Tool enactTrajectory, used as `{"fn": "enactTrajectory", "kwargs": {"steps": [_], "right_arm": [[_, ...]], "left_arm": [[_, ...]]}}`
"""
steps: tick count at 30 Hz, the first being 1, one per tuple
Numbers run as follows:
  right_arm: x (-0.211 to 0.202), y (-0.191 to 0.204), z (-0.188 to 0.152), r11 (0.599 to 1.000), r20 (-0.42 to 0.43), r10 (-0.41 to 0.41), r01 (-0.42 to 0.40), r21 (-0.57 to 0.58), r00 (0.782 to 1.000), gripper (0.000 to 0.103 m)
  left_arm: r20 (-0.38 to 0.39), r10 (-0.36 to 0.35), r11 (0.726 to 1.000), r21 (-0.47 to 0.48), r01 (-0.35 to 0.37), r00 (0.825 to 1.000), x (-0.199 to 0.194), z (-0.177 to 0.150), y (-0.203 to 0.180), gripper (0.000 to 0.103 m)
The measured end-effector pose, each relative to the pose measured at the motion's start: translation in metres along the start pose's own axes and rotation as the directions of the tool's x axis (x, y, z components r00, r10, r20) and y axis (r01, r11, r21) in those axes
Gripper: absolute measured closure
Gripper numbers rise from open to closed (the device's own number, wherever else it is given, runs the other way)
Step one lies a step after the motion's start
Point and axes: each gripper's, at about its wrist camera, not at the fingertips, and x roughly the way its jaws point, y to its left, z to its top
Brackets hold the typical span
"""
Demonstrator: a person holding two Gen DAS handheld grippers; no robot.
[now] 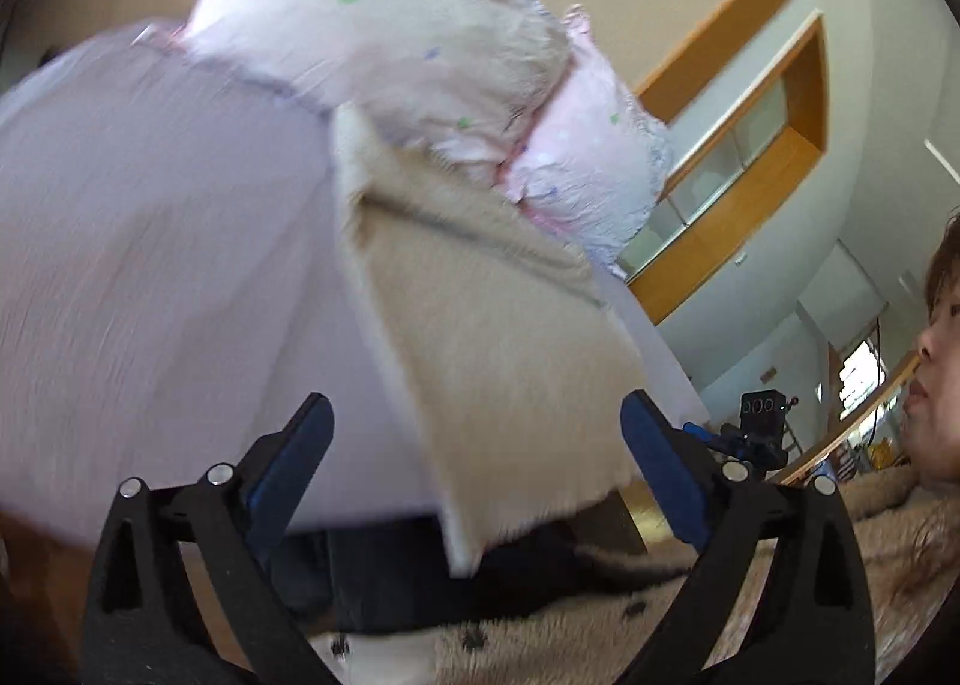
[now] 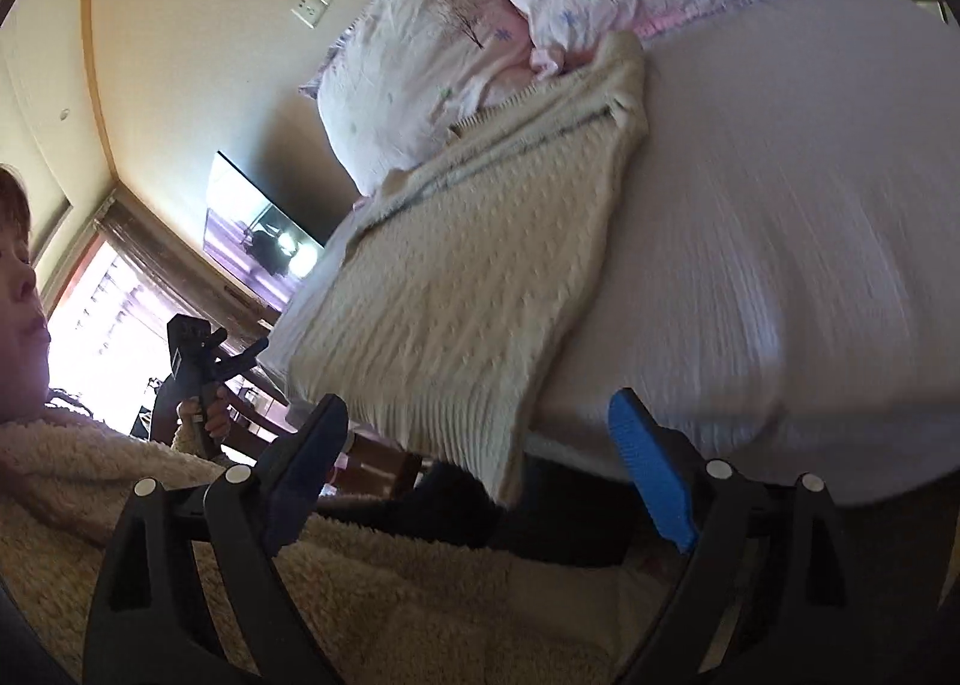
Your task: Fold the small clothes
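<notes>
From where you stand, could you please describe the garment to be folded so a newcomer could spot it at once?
Find the bed with its pale lilac sheet. Below the two pink floral pillows lies a cream knitted sweater, spread flat, its hem overhanging the bed's edge. Its bumpy knit and beige colour set it apart from the smooth bedding.

I see open bed (image 2: 780, 193) sheet to the right of the cream knitted garment (image 2: 456, 289), while two pillows (image 2: 420, 79) block its far end and its near hem overhangs the bed edge.
</notes>
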Motion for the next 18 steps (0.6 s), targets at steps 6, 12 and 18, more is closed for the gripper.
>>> {"fn": "enactTrajectory", "kwargs": {"steps": [6,12,18], "right_arm": [[0.027,-0.024,-0.016,0.987,-0.047,0.118,-0.111,0.118,0.992,0.013],[0.063,-0.017,-0.013,0.98,-0.092,0.178,-0.168,0.106,0.98,0.042],[0.063,-0.003,-0.008,0.973,-0.063,0.227,-0.225,0.048,0.972,0.093]], "left_arm": [[-0.136,0.042,0.996,-0.072,-0.052,0.99,0.034,-0.041,0.021,0.007],[-0.212,-0.062,0.987,-0.161,0.027,0.975,0.084,-0.046,0.017,0.026],[-0.186,-0.158,0.947,-0.308,0.095,0.97,0.096,-0.048,0.022,0.07]]}}
